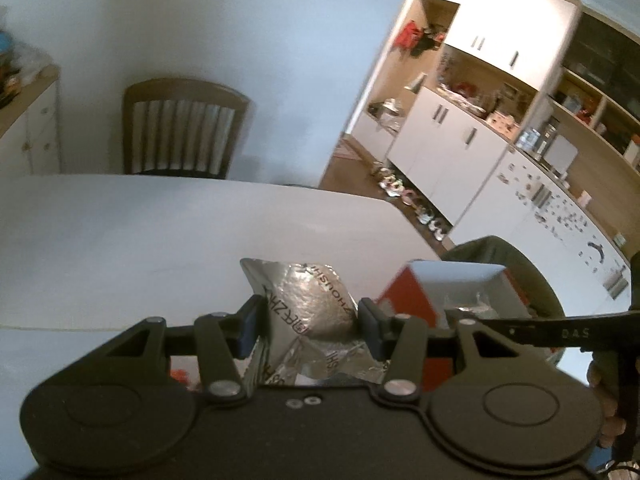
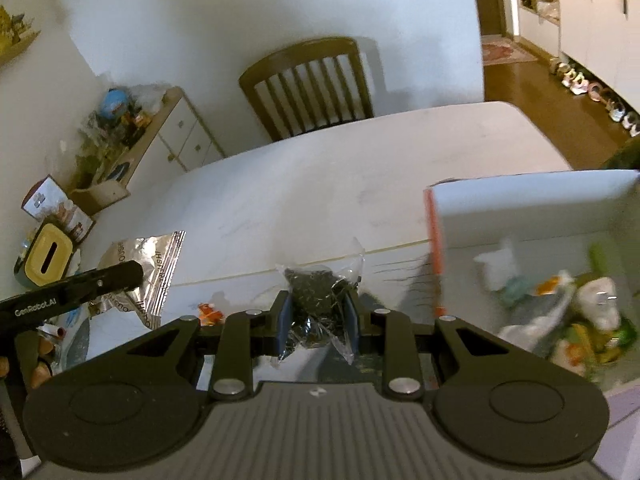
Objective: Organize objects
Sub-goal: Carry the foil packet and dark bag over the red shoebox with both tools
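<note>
Two tools, two loads: the left tool (image 1: 308, 320) is clenched on a silver foil pouch (image 1: 316, 300), its printed sides bulging between the blue pads, held above the white tabletop (image 1: 160, 232). The right tool (image 2: 318, 320) grips a clear bag of dark, leaf-like contents (image 2: 316, 300), also off the surface. Just to the right stands an orange-sided box (image 2: 520, 216) with white walls, already holding a jumble of packets. The step in hand appears to be the carry from pick-up to box. The next move calls for bringing each load over the open top, one at a time so the tools do not collide, then letting go.
</note>
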`<state>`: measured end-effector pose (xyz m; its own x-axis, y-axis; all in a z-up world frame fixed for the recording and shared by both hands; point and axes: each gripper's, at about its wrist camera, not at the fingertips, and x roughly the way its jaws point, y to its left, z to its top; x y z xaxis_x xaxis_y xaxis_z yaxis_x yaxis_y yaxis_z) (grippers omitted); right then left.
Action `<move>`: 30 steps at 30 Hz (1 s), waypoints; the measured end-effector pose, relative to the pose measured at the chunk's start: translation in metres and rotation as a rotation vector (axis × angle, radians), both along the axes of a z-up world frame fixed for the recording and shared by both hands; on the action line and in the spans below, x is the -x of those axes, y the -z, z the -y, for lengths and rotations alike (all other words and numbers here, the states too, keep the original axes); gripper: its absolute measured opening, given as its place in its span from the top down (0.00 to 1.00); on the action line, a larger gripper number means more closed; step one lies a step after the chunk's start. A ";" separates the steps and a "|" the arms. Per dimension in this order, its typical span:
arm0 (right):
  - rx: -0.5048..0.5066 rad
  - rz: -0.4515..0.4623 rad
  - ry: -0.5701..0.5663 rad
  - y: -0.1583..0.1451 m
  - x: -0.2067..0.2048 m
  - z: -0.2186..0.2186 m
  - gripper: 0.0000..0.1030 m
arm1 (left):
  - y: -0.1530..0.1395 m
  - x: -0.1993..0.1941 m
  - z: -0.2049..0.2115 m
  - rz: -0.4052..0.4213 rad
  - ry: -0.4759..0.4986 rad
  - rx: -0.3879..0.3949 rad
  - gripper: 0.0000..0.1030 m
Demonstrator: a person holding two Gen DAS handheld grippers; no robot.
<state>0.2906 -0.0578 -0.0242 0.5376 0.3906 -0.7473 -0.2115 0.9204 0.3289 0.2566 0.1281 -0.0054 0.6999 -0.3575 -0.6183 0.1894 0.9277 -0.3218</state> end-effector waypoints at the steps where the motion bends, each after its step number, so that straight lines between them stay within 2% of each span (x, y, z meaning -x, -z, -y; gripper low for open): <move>1: 0.000 0.002 0.005 -0.002 0.001 0.009 0.73 | -0.002 -0.001 0.011 0.002 0.011 -0.002 0.51; 7: -0.005 0.012 0.036 -0.007 0.007 0.063 0.73 | -0.007 -0.006 0.075 0.006 0.075 -0.021 0.51; 15: 0.004 0.021 0.073 -0.007 0.007 0.126 0.73 | 0.004 -0.015 0.157 -0.019 0.151 -0.055 0.51; 18: 0.016 0.014 0.087 -0.003 0.004 0.150 0.73 | 0.008 -0.024 0.184 -0.026 0.177 -0.061 0.60; 22: 0.028 0.005 0.108 0.002 0.001 0.181 0.73 | 0.014 -0.032 0.218 -0.022 0.224 -0.097 0.63; 30: 0.054 -0.055 0.122 0.032 -0.020 0.220 0.73 | 0.050 -0.052 0.249 -0.107 0.234 -0.155 0.64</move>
<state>0.3108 -0.2776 -0.0559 0.5366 0.2829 -0.7950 -0.0800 0.9549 0.2858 0.3086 -0.1212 -0.0556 0.5374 -0.3973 -0.7439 0.3769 0.9022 -0.2096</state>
